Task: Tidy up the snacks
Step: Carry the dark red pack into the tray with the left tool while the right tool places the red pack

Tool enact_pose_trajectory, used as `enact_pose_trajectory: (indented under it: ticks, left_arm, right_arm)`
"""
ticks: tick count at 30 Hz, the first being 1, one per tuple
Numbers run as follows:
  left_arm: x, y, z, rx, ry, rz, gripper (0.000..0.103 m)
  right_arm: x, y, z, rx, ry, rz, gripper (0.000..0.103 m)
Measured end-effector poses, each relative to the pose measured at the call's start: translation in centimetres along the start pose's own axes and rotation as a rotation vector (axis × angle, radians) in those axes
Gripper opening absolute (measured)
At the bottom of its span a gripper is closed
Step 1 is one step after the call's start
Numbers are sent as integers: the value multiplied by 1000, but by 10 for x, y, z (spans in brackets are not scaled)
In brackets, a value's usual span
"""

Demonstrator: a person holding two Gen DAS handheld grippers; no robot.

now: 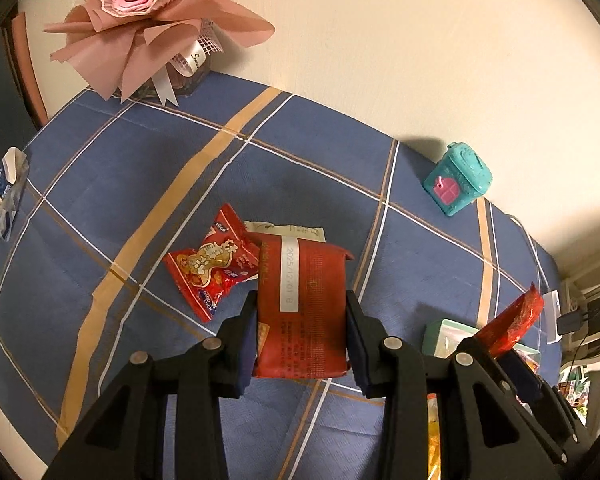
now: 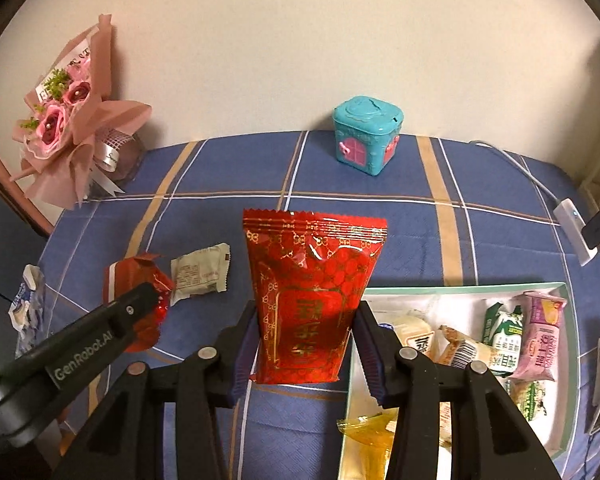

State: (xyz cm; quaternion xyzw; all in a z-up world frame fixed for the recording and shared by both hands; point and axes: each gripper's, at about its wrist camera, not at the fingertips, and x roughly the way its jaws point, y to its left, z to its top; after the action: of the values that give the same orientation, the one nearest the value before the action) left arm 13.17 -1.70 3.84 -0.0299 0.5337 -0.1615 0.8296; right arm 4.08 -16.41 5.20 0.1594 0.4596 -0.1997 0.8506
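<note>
Holding several wrapped snacks, the pale green tray [image 2: 460, 289] sits on the blue checked tablecloth [image 2: 228, 168]; a pink packet [image 2: 540, 336], a green-and-white packet [image 2: 504, 340] and a yellow wrapper [image 2: 370, 426] lie inside, though its near corner is hidden. The right gripper [image 2: 306, 344] is clamped on a red gold-printed packet [image 2: 314, 300] beside the tray. The left gripper [image 1: 302, 340] pinches a red dated packet [image 1: 304, 308] above the cloth, near a red peanut-print packet [image 1: 212, 268].

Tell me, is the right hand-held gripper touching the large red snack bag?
Touching. The right wrist view shows the right hand-held gripper with both pads pressed against the sides of the large red snack bag.
</note>
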Motion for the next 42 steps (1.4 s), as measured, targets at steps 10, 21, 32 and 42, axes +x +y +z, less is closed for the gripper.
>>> enact_pose_trajectory:
  ticks: [10,21,32,42]
  left_arm:
    - [-12,-28,-14,50,-6,-35,41]
    - [-19,-87,-38,168,10,-104,41]
    - [-30,-133,-66,283,37,-155,41]
    - [-27,-160,-109,375,74,-125,41]
  right_arm:
    - [-13,-42,4,66,-10,-29,49]
    - [-47,-118,2,191,-67,-104,49]
    - [-65,-157,-5,229,-61,-155,49]
    - [-59,-177,-29,221,29,-197,49]
